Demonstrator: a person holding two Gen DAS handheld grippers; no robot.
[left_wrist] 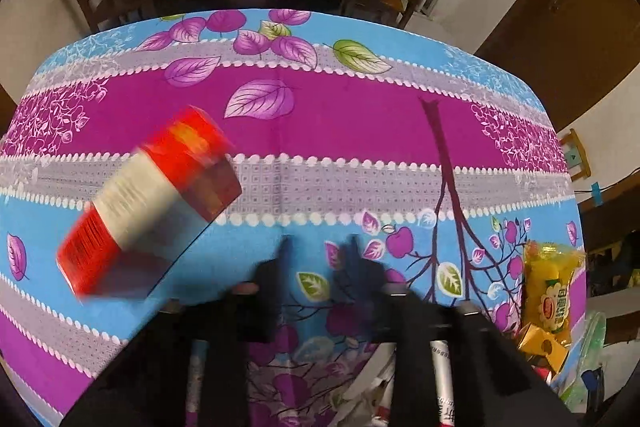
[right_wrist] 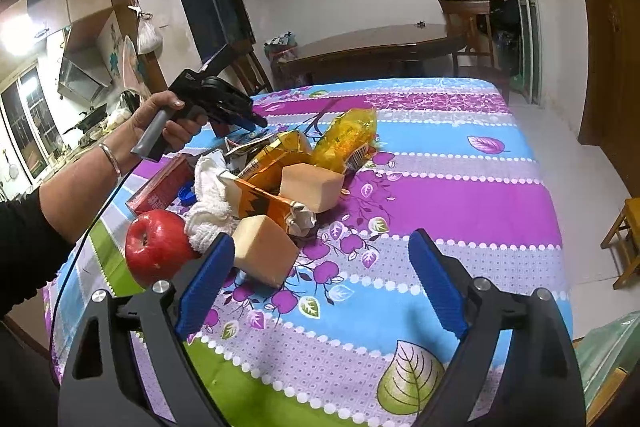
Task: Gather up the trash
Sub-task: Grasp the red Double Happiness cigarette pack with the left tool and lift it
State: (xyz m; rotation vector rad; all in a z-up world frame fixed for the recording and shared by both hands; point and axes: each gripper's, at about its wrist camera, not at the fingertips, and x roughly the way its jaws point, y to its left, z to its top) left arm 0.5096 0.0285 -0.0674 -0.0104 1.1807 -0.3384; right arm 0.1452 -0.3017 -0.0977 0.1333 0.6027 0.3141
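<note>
Glossy red-and-white carton (left_wrist: 148,203) blurred beside parted, empty left tongs (left_wrist: 318,247); ribbed blue right tongs (right_wrist: 322,281) wide apart.

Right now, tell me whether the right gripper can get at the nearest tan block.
Probably yes. The right gripper has its jaws wide open, and the tan block sits just ahead by its left finger, nothing on top. A white cloth crowds one side.

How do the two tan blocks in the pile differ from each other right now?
The near block sits right beside the right gripper's left finger, next to the red apple; the far block lies deeper in the pile, against the yellow wrapper. The near block tilts with a corner pointing down; the far one sits flatter. Both are tan, boxy and ungripped.
</note>
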